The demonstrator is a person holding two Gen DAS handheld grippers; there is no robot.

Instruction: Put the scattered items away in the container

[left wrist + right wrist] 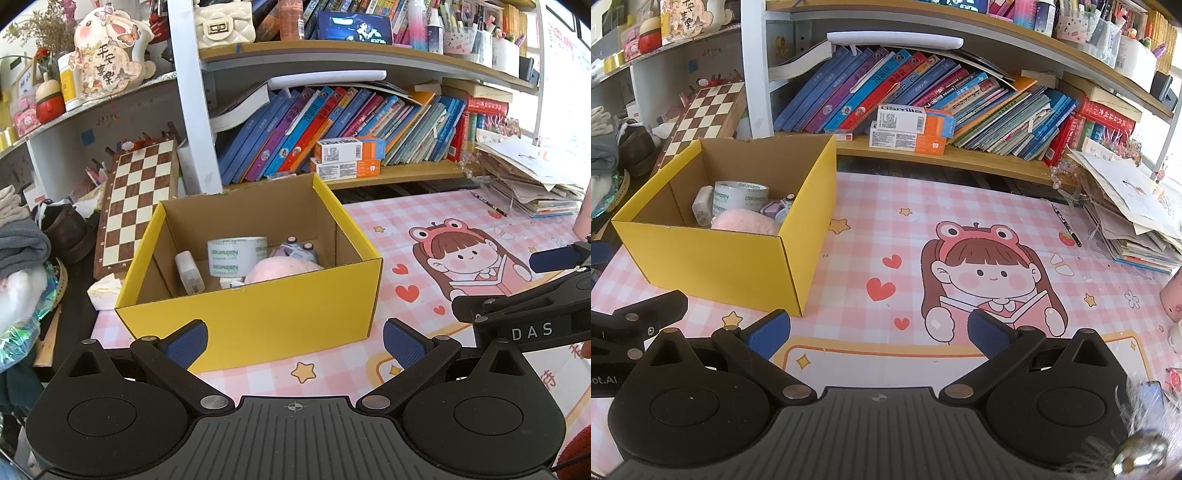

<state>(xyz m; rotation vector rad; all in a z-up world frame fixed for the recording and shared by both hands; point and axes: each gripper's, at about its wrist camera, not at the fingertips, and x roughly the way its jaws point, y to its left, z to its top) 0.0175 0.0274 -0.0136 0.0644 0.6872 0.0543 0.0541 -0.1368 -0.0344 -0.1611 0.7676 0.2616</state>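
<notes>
A yellow cardboard box [258,317] stands on the pink desk mat, also in the right wrist view [713,266]. Inside it lie a roll of tape [236,258], a white charger [189,272], a pink plush ball [280,269] and a small purple toy [295,251]. My left gripper [293,343] is open and empty, just in front of the box. My right gripper [877,334] is open and empty, over the mat to the right of the box. The right gripper also shows at the right edge of the left wrist view [535,295].
A pen [1067,225] lies on the mat [923,206] near a stack of papers [1134,210] at the right. A pink object [1172,299] sits at the right edge. A bookshelf [369,173] runs behind. A chessboard [138,203] and clothes [22,243] are on the left.
</notes>
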